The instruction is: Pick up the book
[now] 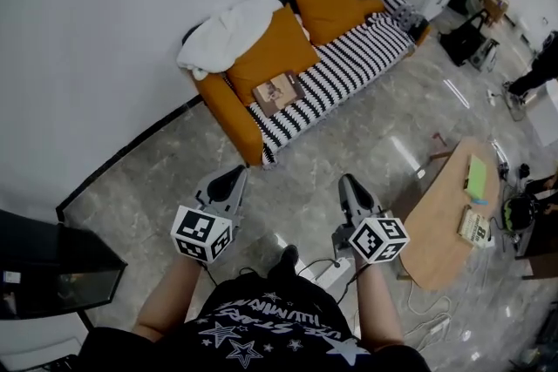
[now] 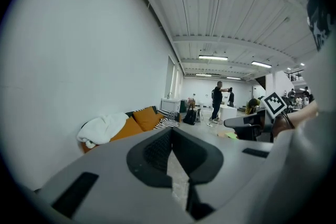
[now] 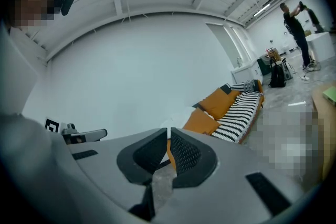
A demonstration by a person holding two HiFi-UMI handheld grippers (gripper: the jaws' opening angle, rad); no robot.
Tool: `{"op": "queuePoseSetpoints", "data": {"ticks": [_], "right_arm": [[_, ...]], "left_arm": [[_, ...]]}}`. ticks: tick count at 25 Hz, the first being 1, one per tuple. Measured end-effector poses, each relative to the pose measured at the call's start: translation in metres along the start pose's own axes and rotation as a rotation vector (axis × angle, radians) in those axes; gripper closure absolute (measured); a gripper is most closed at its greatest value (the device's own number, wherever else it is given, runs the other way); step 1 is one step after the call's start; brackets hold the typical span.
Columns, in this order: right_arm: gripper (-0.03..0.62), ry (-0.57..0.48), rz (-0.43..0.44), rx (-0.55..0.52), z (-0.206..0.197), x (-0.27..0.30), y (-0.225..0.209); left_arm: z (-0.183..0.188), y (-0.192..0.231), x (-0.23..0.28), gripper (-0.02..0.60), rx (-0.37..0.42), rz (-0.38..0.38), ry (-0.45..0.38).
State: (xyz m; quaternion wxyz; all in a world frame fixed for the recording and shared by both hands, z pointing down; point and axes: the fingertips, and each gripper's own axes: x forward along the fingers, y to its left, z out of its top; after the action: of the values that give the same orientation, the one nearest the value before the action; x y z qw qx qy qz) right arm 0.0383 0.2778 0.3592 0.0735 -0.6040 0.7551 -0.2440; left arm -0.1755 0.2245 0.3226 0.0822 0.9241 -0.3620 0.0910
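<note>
My left tool (image 1: 234, 176) and right tool (image 1: 349, 181) are pressed together, empty. The book (image 1: 278, 92) lies well apart, seemingly flat on the sofa (image 1: 228, 111) at upper centre.

Nothing clearly readable. Shirt (image 1: 261, 328) print w/ stars: white lettering, upside down, too warped to read. Book (image 1: 277, 93) cover, on sofa (image 1: 370, 48): print too small. Cubes on left gripper (image 1: 234, 177) & right gripper (image 1: 349, 182): b/w square codes only.

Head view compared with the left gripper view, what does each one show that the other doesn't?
Head view only: the book, lying on the striped seat. Left gripper view only: the ceiling lights. Both: the orange sofa, the white blanket on its end, the left gripper with jaws closed and empty, and the right gripper.
</note>
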Motion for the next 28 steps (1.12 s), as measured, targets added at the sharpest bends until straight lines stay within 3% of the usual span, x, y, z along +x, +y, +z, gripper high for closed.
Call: {"op": "queuePoseSetpoints", "data": {"ticks": [12,18,28], "right_arm": [[0.56,0.048,0.043,0.032,0.014,0.019,-0.073],[0.56,0.037,0.041,0.054,0.02,0.021,-0.085],[0.56,0.042,0.002,0.062,0.031,0.061,-0.103]], "left_arm": [[0.003,-0.011,0.065,0.575,-0.005,0.077,0.023],[0.013,-0.023,0.082,0.575,0.021,0.054,0.028],[0.009,0.004,0.133,0.575,0.007,0.016,0.046]]}}
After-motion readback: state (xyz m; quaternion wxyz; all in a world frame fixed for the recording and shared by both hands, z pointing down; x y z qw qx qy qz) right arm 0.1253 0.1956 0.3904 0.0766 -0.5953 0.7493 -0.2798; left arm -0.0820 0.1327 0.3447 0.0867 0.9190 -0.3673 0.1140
